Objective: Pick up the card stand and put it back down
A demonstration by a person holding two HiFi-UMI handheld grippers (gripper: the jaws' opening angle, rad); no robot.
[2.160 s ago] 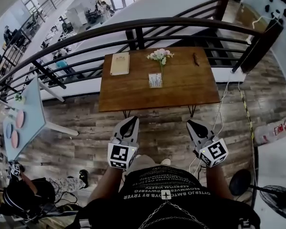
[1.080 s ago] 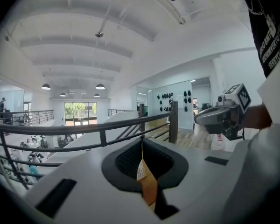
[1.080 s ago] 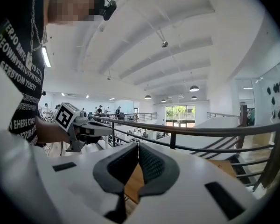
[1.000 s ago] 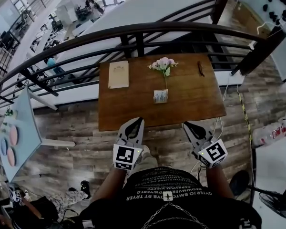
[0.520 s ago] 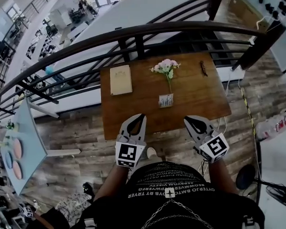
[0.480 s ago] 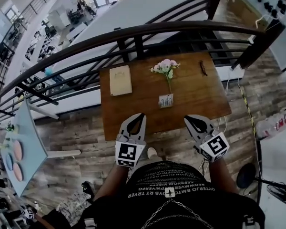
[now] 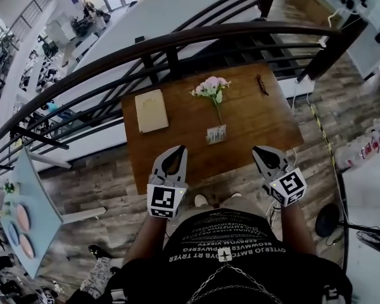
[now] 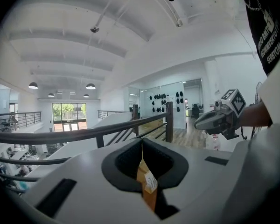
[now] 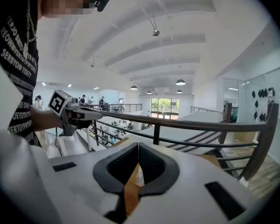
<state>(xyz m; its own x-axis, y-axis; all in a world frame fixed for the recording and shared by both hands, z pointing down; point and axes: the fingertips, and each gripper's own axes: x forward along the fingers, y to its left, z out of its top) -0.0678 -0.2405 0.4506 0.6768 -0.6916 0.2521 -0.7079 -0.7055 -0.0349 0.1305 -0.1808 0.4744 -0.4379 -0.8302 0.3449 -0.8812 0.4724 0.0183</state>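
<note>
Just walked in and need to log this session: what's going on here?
A person stands at a wooden table beside a railing, with a gripper in each hand. The left gripper and right gripper are held at the table's near edge, tongs shut and empty. The card stand sits untouched mid-table, with a small bunch of flowers just beyond it and a tan booklet to its left. Nothing is picked up yet.

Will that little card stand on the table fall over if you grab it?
Probably light: the card stand looks small and thin beside the tan book. It stands upright on the table, so a sideways nudge might tip it. Its flat card may bend if squeezed hard.
</note>
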